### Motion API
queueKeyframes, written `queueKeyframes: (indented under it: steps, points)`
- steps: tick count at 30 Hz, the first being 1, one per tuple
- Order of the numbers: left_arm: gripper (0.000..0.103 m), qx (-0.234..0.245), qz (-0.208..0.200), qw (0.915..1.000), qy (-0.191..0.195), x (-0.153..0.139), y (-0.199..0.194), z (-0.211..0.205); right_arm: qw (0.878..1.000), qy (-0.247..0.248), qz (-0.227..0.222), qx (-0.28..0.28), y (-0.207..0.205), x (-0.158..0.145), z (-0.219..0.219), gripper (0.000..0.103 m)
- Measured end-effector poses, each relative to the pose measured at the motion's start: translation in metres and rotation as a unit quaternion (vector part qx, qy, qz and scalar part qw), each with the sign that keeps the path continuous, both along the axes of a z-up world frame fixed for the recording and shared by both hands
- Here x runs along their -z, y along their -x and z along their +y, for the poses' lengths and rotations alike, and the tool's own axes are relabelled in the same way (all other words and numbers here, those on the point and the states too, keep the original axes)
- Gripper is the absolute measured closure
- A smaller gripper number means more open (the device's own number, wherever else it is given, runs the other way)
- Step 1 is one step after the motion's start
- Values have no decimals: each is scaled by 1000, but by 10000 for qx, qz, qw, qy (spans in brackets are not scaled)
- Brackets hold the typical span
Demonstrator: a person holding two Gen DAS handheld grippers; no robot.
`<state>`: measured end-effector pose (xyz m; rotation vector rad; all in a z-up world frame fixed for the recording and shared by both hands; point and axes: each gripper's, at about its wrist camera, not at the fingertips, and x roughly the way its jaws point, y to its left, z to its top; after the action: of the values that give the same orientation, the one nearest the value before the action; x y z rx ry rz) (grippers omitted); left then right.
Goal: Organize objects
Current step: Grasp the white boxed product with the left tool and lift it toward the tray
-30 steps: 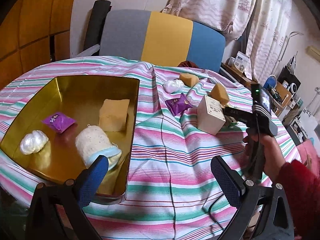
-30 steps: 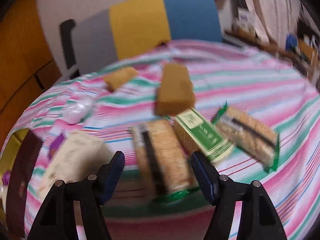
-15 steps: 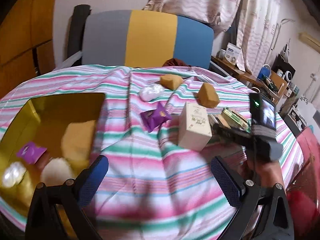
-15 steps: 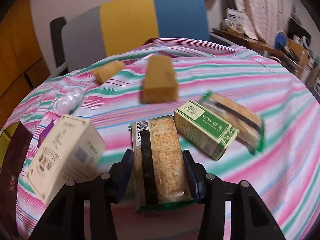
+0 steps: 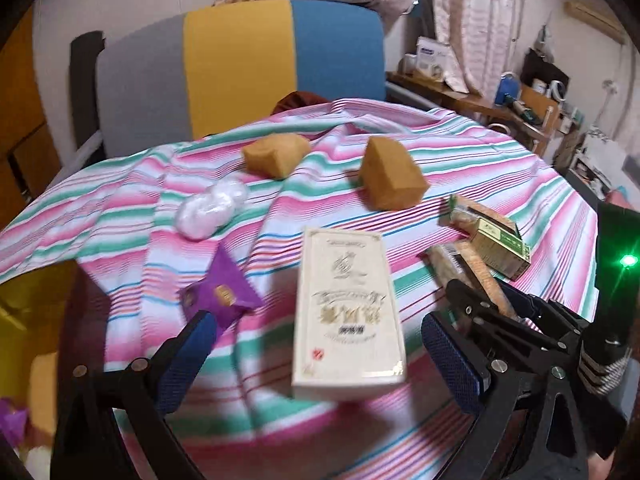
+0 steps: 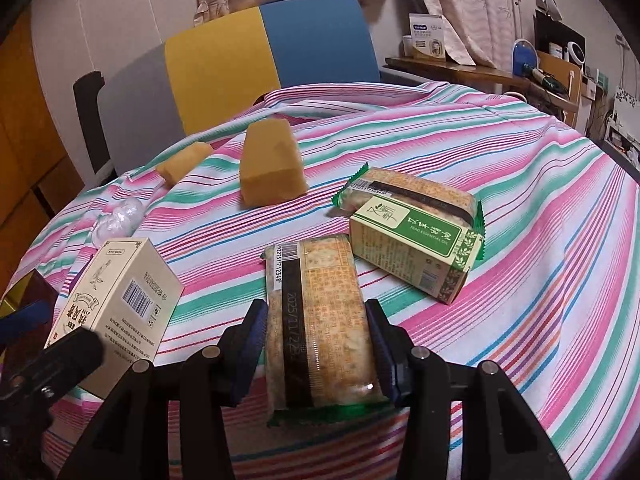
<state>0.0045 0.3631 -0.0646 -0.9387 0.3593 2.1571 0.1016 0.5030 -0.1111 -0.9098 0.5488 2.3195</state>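
My right gripper (image 6: 318,344) is shut on a clear-wrapped cracker pack (image 6: 316,312) that lies on the striped tablecloth; it also shows in the left wrist view (image 5: 476,280), with the right gripper (image 5: 486,302) around it. My left gripper (image 5: 320,356) is open and empty, its fingers either side of a cream box (image 5: 346,320), which also shows in the right wrist view (image 6: 116,300). A purple sachet (image 5: 222,290) lies by the left finger.
A green box (image 6: 412,250) and a second cracker pack (image 6: 420,192) lie to the right. Two tan sponge blocks (image 6: 272,166) (image 6: 182,164) and a white wrapped ball (image 5: 210,210) lie farther back. The gold tin's edge (image 5: 24,304) is at the left. A chair (image 5: 240,64) stands behind.
My right gripper has closed in on the cracker pack and grips it. My left gripper has swung right, away from the gold tin, and now frames the cream box.
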Motion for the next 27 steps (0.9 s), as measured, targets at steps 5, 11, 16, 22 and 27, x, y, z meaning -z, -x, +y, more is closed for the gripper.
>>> queueKeyframes:
  steps: [5,11,16,22,27]
  points:
    - [43,199,124,9996,170,21,3,7,10000,-63,-29,10,1,1,-2,54]
    - [51,123,-41,9999,-39,30,8,-3,9999,-94,-36,17,2,1,-3,54]
    - [51,48,-56,9999,-123,32,0,-15,9998,-187,-84,15,4,0,-6,54]
    - [51,-21,35,9998,-209,31,-10,-28,9984,-452,-65,-324,9,-5,-19,54]
    - [51,-202,176,9988,-421,26,-17,-45,9922,-1029,-10,-703,12,-14,-45,54]
